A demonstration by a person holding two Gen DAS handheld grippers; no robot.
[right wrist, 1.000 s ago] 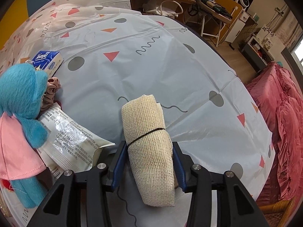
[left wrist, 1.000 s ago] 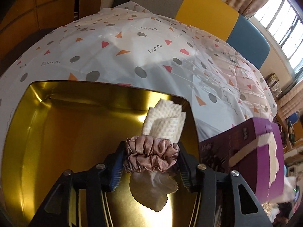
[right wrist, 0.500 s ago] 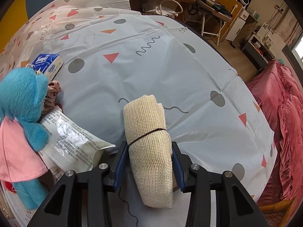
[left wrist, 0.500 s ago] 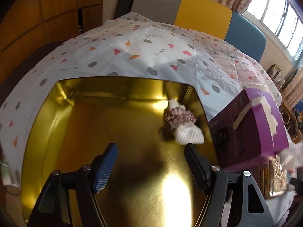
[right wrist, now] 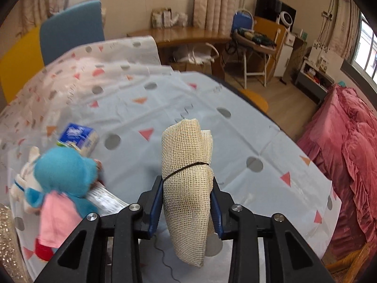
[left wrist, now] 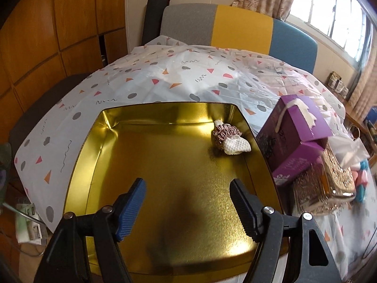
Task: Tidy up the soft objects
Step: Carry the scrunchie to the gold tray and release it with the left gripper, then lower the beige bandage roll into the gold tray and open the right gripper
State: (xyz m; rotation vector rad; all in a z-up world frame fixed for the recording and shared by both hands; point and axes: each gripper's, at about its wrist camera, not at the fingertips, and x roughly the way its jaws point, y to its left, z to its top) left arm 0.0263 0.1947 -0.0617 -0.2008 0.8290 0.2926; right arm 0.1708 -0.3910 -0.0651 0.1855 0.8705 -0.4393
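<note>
Two grippers in view. Counter (left wrist: pixel 146 87) carries a white cloth with grey dots and red triangles. Big gold metal tin (left wrist: pixel 82 165) sits at its near edge, purple cardboard box (left wrist: pixel 299 127) just beside the tin's right wall. Left gripper (left wrist: pixel 188 202) hangs over the tin, jaws spread, nothing in them. Right gripper (right wrist: pixel 186 202) clamped on a rolled beige mesh cloth (right wrist: pixel 186 165) tied with black band. Small white waffle cloth wrapped in pink scrunchie (left wrist: pixel 229 139) lies in the tin's far right corner.
</note>
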